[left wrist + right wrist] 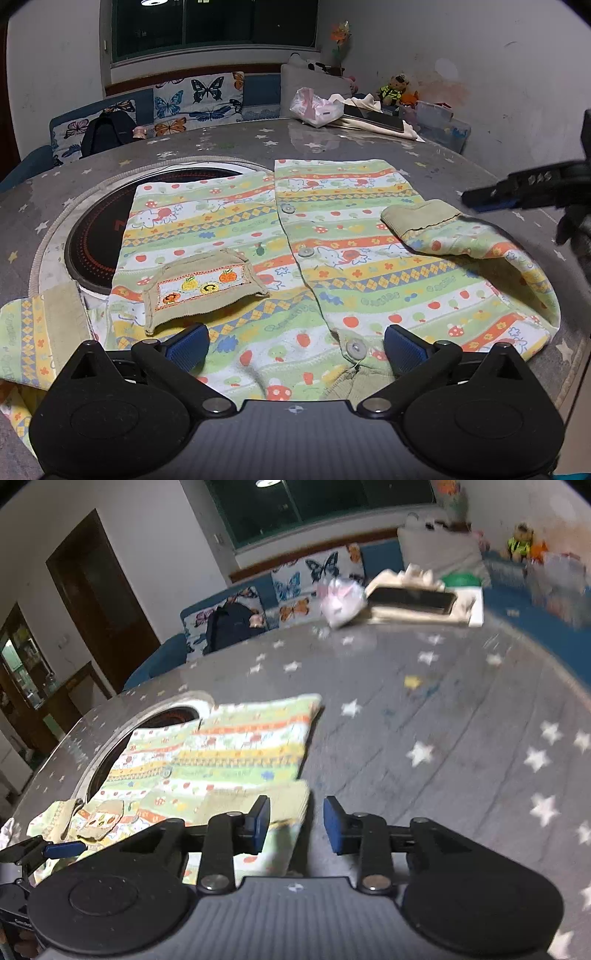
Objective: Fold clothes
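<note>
Blue-padded left gripper (295, 349) wide open above shirt (314, 258).

Night-time room around a round grey worktop (332, 147)

Behind the star-printed worktop runs a blue sofa (258, 92) with butterfly cushions (199, 99); above the sofa, a dark window (214, 26) reflects a ceiling lamp. White walls (498, 55) surround it; left of the sofa stands a brown door (99, 590).

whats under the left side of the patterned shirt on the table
A round black cooktop set in the table lies under the patterned shirt; its near right part is covered, so that part cannot be seen.
</note>
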A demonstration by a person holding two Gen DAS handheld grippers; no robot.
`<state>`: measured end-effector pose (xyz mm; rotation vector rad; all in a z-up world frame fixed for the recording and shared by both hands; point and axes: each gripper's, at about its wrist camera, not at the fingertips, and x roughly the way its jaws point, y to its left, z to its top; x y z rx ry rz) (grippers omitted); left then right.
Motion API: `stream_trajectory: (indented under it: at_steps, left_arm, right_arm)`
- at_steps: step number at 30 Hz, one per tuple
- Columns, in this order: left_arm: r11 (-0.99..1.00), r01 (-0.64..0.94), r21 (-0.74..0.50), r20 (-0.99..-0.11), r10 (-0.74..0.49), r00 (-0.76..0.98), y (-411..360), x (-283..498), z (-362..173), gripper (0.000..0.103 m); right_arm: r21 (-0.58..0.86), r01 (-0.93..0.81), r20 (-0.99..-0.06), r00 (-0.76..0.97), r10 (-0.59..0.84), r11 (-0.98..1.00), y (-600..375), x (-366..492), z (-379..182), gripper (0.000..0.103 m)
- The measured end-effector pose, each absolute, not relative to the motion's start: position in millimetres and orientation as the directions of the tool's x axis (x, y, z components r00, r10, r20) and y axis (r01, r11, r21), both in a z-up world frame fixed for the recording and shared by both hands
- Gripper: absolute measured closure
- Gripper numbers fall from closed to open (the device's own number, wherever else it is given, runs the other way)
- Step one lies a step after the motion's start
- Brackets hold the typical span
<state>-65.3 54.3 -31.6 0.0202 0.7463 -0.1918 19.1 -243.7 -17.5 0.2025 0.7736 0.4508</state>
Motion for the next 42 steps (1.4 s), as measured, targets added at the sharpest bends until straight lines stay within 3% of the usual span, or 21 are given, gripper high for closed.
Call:
stream_trajectory:
  at_steps: [4,5,6,10,15,19,21,24,27,32,35,42]
  left_arm:
    - [0.983,0.180,-0.039,-0.678,-0.158,0.718,52.6,-65.8,-32.1,0.000]
    - [0.983,0.178,-0.037,-0.678,-0.156,0.718,52.3,-66.0,-32.2,0.000]
    - [0.984,0.177,-0.037,-0.678,-0.154,0.718,51.8,-66.3,-32.2,0.000]
    - [0.984,0.177,-0.036,-0.680,-0.154,0.717,52.0,-66.6,-31.8,0.000]
    - [0.983,0.179,-0.038,-0.681,-0.156,0.715,53.0,-66.3,-31.8,0.000]
    - [0.983,0.181,-0.038,-0.679,-0.158,0.717,53.2,-66.5,-32.3,0.000]
    - [0.982,0.182,-0.041,-0.677,-0.161,0.718,53.5,-66.8,-32.4,0.000]
    - [0.982,0.185,-0.041,-0.676,-0.164,0.718,52.8,-67.4,-32.7,0.000]
    - [0.981,0.190,-0.033,-0.679,-0.161,0.716,51.4,-67.9,-32.9,0.000]
    - [0.981,0.189,-0.031,-0.682,-0.159,0.714,50.4,-67.1,-32.8,0.000]
    - [0.982,0.184,-0.027,-0.681,-0.153,0.716,49.8,-67.2,-33.1,0.000]
    - [0.979,0.179,-0.092,-0.699,-0.192,0.689,63.9,-63.0,-25.7,0.000]
  right_arm:
    - [0.281,-0.309,-0.611,0.672,0.418,0.909,-245.9,9.2,-13.2,0.073]
    - [0.266,-0.307,-0.606,0.684,0.406,0.914,-246.5,6.8,-12.1,0.078]
    - [0.252,-0.304,-0.601,0.695,0.395,0.919,-247.0,4.3,-11.0,0.089]
    - [0.194,-0.291,-0.579,0.737,0.349,0.937,-249.2,-5.5,-6.7,0.095]
    - [0.110,-0.254,-0.539,0.797,0.272,0.961,-256.7,-21.0,1.0,0.096]
    - [-0.020,-0.083,-0.481,0.875,0.063,0.996,-296.5,-53.3,14.6,0.095]
    - [-0.044,0.010,-0.492,0.870,-0.031,0.999,-317.4,-66.0,11.0,0.094]
    - [-0.060,0.091,-0.571,0.813,-0.108,0.994,-339.2,-77.6,-8.1,0.077]
    - [-0.098,0.157,-0.613,0.768,-0.184,0.983,-350.1,-86.1,-26.1,0.077]
    - [-0.057,0.055,-0.584,0.808,-0.078,0.997,-340.5,-80.4,-17.1,0.075]
    - [-0.014,-0.050,-0.614,0.789,0.031,0.999,-327.4,-63.3,-21.3,0.071]
    - [-0.007,-0.063,-0.646,0.762,0.044,0.998,-314.5,-30.5,-28.6,0.068]
